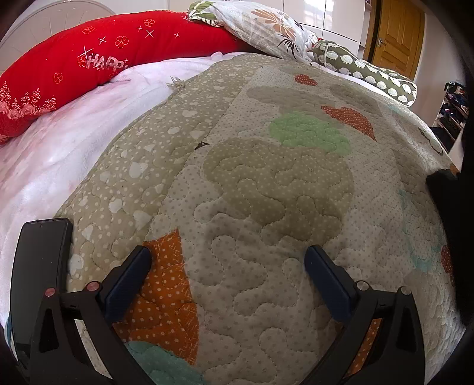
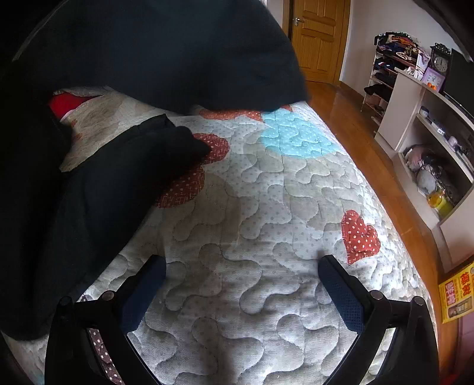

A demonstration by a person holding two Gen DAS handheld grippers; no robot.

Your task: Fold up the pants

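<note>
Black pants [image 2: 97, 183] lie bunched on the quilt [image 2: 251, 225] at the left of the right wrist view, and more black cloth [image 2: 166, 50] hangs across the top of that view. My right gripper [image 2: 241, 266] hovers open over bare quilt to the right of the pants, nothing between its fingers. In the left wrist view only a dark corner of the pants [image 1: 447, 189] shows at the right edge. My left gripper [image 1: 228, 254] stands open above the quilt [image 1: 266, 192], tilted downward, its fingers empty.
A red pillow [image 1: 97, 62], a floral pillow [image 1: 251, 23] and a green bolster [image 1: 367, 74] line the head of the bed. A black phone [image 1: 38, 266] lies on the white blanket [image 1: 59, 154]. Wooden floor [image 2: 355, 124], shelves [image 2: 429, 142] and a door [image 2: 320, 35] are beside the bed.
</note>
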